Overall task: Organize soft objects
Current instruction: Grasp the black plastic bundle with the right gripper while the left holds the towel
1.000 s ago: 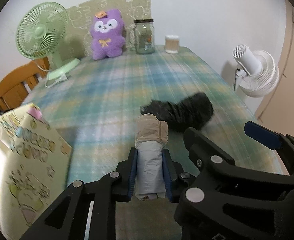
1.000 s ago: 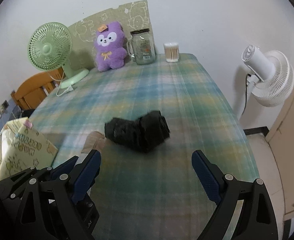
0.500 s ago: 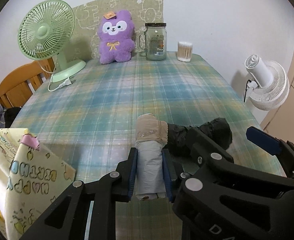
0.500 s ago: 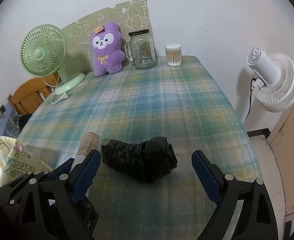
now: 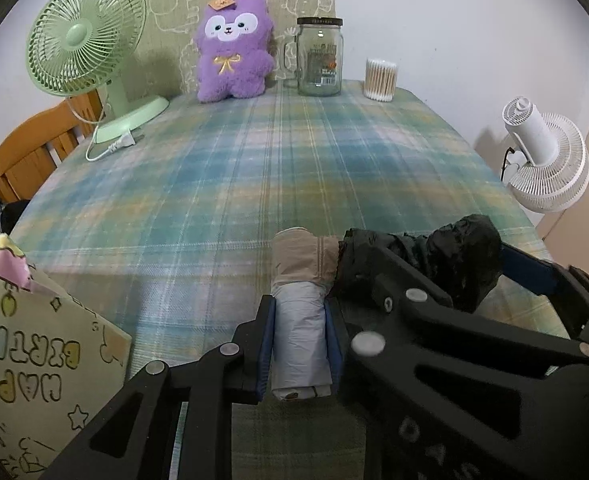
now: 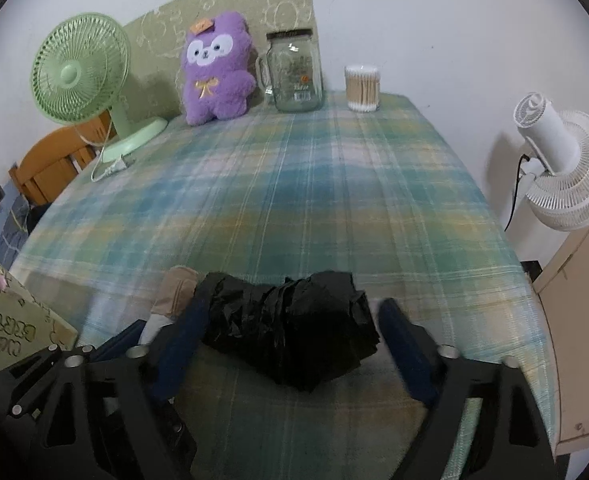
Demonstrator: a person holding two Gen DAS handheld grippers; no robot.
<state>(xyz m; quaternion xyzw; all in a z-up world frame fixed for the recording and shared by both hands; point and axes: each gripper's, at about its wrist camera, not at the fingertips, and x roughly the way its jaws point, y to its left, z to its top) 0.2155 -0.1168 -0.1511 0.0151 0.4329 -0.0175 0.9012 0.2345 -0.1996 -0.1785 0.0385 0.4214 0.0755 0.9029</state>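
At the near edge of the table [image 5: 294, 168], the left tool [image 5: 300, 344] is clamped on a grey and beige roll [image 5: 300, 320]. The right tool [image 6: 290, 336] stands apart, straddling the black bundle [image 6: 290, 328] lying on the cloth just beside that roll. By my reckoning neither item is stowed yet, so most sorting remains

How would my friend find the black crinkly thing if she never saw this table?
Start at the plaid tablecloth and come to its near edge, far from the purple plush toy. The black crumpled bag lies there between the open fingers of the right gripper. It is dark and wrinkly, unlike the smooth grey-and-tan roll pinched in the left gripper beside it.
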